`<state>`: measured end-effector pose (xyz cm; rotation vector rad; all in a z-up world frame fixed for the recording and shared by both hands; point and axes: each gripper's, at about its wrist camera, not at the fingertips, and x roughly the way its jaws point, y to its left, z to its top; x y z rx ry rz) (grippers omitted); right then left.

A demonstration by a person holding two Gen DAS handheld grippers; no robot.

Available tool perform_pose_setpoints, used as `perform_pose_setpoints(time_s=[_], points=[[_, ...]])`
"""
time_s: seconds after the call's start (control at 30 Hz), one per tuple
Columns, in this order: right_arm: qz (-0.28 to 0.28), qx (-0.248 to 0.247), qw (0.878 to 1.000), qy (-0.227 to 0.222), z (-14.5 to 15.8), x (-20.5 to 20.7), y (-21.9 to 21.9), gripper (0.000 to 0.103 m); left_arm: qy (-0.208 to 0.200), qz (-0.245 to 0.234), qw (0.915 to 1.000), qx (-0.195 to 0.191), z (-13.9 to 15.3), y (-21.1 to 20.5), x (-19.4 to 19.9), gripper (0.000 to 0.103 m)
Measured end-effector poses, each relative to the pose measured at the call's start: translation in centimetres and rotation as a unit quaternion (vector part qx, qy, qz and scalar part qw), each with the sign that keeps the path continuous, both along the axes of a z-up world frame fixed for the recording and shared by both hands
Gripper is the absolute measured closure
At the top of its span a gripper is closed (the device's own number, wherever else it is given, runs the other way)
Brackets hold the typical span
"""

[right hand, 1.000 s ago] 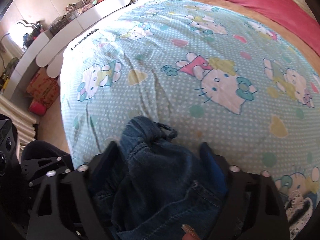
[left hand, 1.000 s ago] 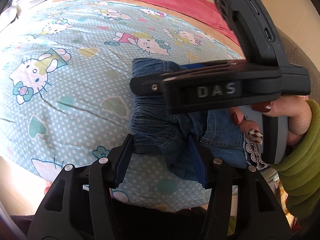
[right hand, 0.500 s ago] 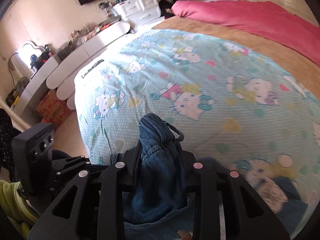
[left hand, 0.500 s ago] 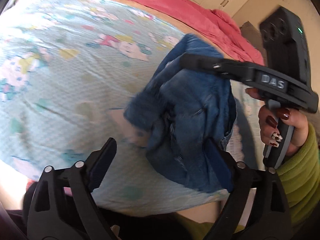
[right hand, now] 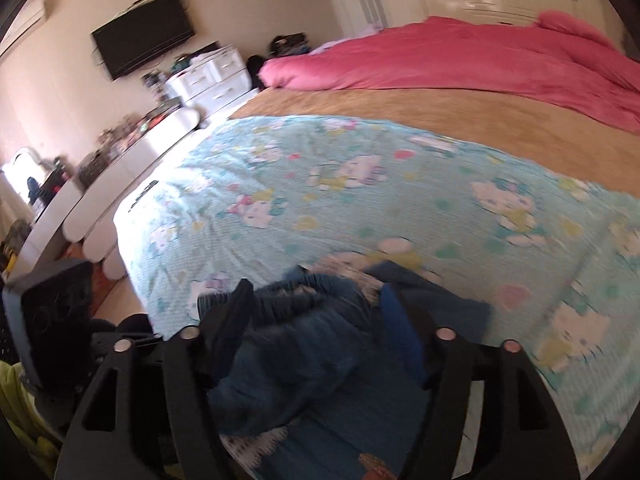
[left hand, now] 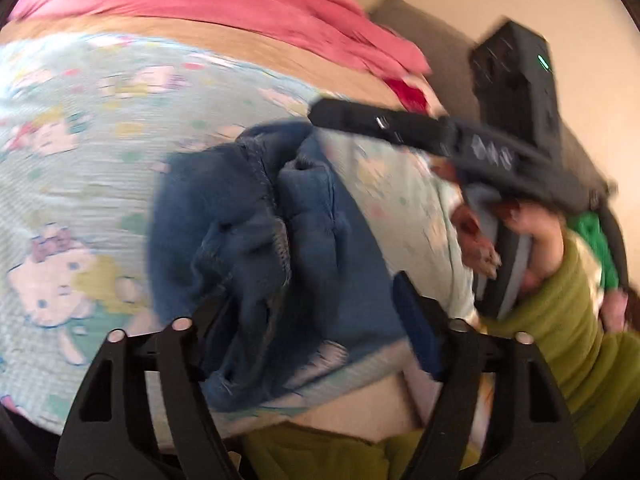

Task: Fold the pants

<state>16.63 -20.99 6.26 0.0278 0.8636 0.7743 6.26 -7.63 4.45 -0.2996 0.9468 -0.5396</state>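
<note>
The blue denim pants (left hand: 280, 240) lie in a folded, bunched bundle on the light blue cartoon-cat sheet (left hand: 80, 200) near the bed's front edge. My left gripper (left hand: 316, 320) hangs over them, its jaws wide and closing, with denim between the fingers and no clear press from the pads. My right gripper (right hand: 316, 316) stands over the same pants (right hand: 304, 360), jaws opening and cloth lying loose between them. In the left wrist view the right gripper (left hand: 324, 114) reaches in from the right, held by a hand (left hand: 540, 236) in a green sleeve. Both views are blurred.
A pink duvet (right hand: 460, 56) and a tan blanket (right hand: 400, 116) cover the far half of the bed. White drawers (right hand: 208, 80), a wall TV (right hand: 144, 46) and a long white shelf (right hand: 120, 160) stand left of the bed. The front bed edge (left hand: 352, 412) runs just under the grippers.
Both grippers have drawn back and risen. The right gripper, shut on a fold of the pants half a second ago, has let go. The pants now lie in a bundle.
</note>
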Motion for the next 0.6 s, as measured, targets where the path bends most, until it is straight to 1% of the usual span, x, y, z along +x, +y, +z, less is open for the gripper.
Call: perform_pose_setpoints(time_s=[0.03,0.07,0.1,0.17,0.2,0.23,0.3,0.33,0.4,0.43,0.47,0.57,0.6], points=[[-0.024,-0.006,1.0,0.009,-0.5,-0.1,-1.4,0.024,0.001,-0.016,0.9998,0.014,-0.4,-1.3,-0.3,0.03],[-0.035,-0.005,0.999,0.016,-0.9,-0.2,-2.2,0.021,0.004,-0.023,0.9995,0.021,-0.8,-1.8,-0.2,0.03],[-0.045,0.0,0.999,0.027,-1.5,-0.5,-3.2,0.021,0.006,-0.031,0.9991,0.027,-1.1,-2.4,-0.4,0.027],[-0.06,0.003,0.997,0.044,-2.4,-1.1,-4.1,0.02,0.011,-0.046,0.9981,0.041,-1.9,-3.7,-0.8,0.025],[-0.063,0.007,0.997,0.053,-2.7,-1.3,-4.2,0.02,0.009,-0.049,0.9975,0.049,-2.2,-4.1,-0.8,0.022],[-0.062,0.012,0.996,0.063,-3.2,-1.7,-4.0,0.02,0.002,-0.051,0.9964,0.067,-2.3,-4.7,-1.1,0.02],[-0.053,0.01,0.996,0.071,-3.7,-2.0,-3.3,0.02,-0.006,-0.056,0.9946,0.087,-2.4,-5.5,-1.0,0.019],[-0.05,-0.003,0.996,0.07,-4.0,-2.2,-3.0,0.021,-0.009,-0.058,0.9932,0.1,-2.6,-5.8,-1.0,0.019],[-0.06,-0.072,0.994,0.055,-5.1,-2.2,-2.1,0.021,-0.01,-0.058,0.9918,0.113,-3.0,-5.9,-1.1,0.019],[-0.064,-0.115,0.99,0.041,-5.8,-2.4,-1.7,0.021,-0.01,-0.059,0.9918,0.113,-3.2,-5.6,-1.3,0.019],[-0.062,-0.125,0.99,0.034,-6.0,-2.6,-1.6,0.021,-0.011,-0.06,0.9919,0.112,-3.1,-5.6,-1.5,0.019],[-0.064,-0.098,0.993,0.02,-5.0,-3.3,-2.2,0.021,-0.017,-0.056,0.9935,0.098,-2.2,-4.4,-2.4,0.017],[-0.069,-0.091,0.993,0.009,-4.4,-3.7,-2.8,0.021,-0.021,-0.051,0.994,0.094,-1.8,-3.9,-2.4,0.011]])
